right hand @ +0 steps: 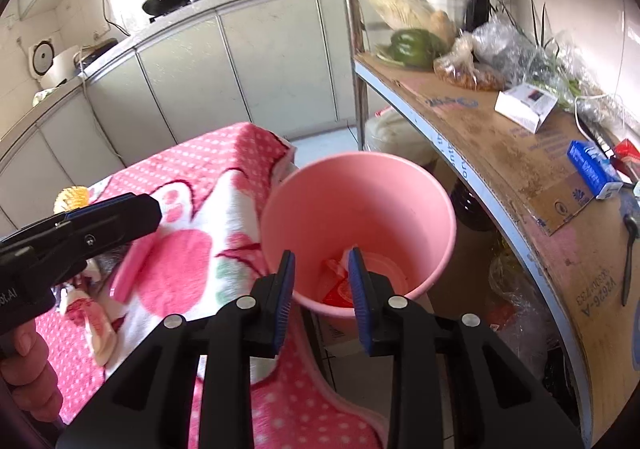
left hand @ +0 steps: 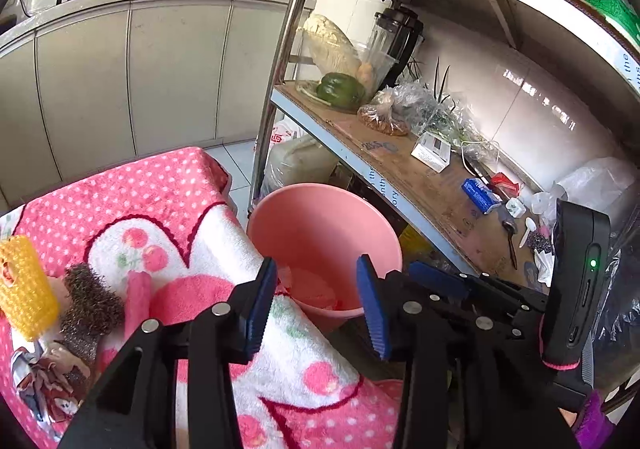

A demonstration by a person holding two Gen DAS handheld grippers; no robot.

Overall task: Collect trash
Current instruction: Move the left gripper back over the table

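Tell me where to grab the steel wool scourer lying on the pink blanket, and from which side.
Take the steel wool scourer across its rounded middle, coming down from above with the left gripper, which is open and empty. It lies wedged between the yellow sponge and a pink tube, so only its top looks free; its springy mass should compress between the pads.

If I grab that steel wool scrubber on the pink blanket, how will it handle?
The steel wool scrubber looks like loose wire mesh, so it is probably light and will squash between the pads. Its rough strands may snag the fluffy blanket. It seems unlikely to roll.
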